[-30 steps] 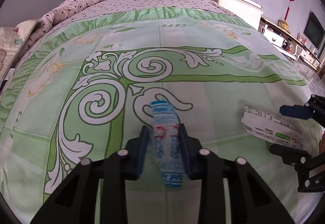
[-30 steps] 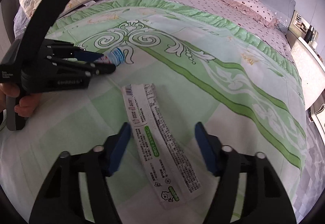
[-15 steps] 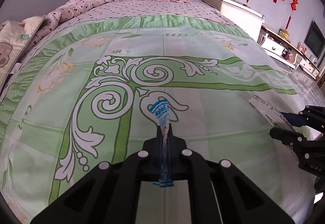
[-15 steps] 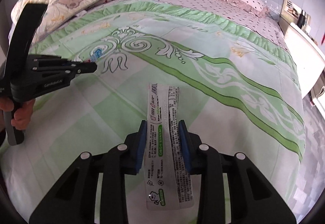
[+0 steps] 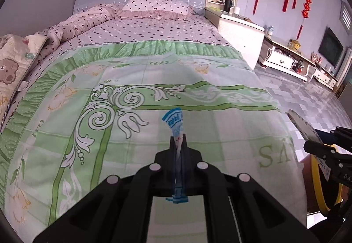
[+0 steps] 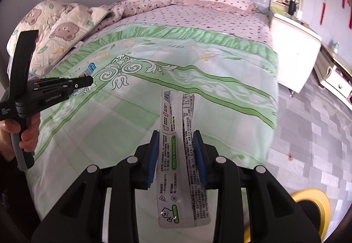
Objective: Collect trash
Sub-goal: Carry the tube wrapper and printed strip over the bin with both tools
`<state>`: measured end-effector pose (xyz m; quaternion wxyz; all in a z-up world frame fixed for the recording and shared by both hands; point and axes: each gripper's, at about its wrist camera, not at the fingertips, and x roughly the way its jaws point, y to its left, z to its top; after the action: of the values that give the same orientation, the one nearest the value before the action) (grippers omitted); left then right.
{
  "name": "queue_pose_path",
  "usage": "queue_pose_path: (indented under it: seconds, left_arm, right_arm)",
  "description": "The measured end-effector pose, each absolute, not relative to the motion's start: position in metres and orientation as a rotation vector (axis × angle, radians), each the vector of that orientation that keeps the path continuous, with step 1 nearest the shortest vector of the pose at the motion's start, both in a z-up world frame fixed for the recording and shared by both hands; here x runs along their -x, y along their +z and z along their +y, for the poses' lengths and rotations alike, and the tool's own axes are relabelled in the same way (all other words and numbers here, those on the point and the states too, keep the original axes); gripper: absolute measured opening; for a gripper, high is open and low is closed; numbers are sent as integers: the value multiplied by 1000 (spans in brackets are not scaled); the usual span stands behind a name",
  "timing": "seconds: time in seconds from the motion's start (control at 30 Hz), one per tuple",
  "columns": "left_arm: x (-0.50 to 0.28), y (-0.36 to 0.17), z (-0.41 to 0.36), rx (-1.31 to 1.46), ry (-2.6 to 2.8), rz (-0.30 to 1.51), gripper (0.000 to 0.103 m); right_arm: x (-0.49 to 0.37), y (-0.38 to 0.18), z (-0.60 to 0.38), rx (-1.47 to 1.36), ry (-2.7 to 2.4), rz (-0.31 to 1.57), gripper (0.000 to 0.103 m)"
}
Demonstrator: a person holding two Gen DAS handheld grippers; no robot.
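My left gripper is shut on a small blue and white wrapper, which sticks up between the pads above the green bedspread. My right gripper is shut on a long white packet with green print, pinched across its width and lifted off the bed. In the right wrist view the left gripper shows at the left with the blue wrapper in its tip, held by a hand. In the left wrist view the right gripper shows at the right edge with the packet.
A yellow-rimmed bin stands on the grey tiled floor off the bed's near right corner, also seen as yellow rim. Pillows and a bear quilt lie at the bed's far side. A white nightstand stands beyond.
Both grippers closed on their pieces of trash and lifted them off the bedspread. Both views pulled back and up, and the yellow bin came into view at the right.
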<state>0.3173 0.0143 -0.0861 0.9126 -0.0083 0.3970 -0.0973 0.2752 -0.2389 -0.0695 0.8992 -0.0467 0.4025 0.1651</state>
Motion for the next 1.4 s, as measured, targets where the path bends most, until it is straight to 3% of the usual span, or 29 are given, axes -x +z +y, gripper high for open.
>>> queue_pose_path:
  seconds: [0.53,0.87,1.4]
  left_arm:
    - [-236,-48,-178,-64,-503,823,3]
    - [-218,-56,-272,-106,-625,883,4]
    - [-211,-85,-306,-106,-656,971,4]
  right_arm:
    - [-155,-19,-409,-107,101,753,30]
    - [-111,-20,-496,-225,7,751,31]
    - [-104,-54,-528,-342,-33,815,32]
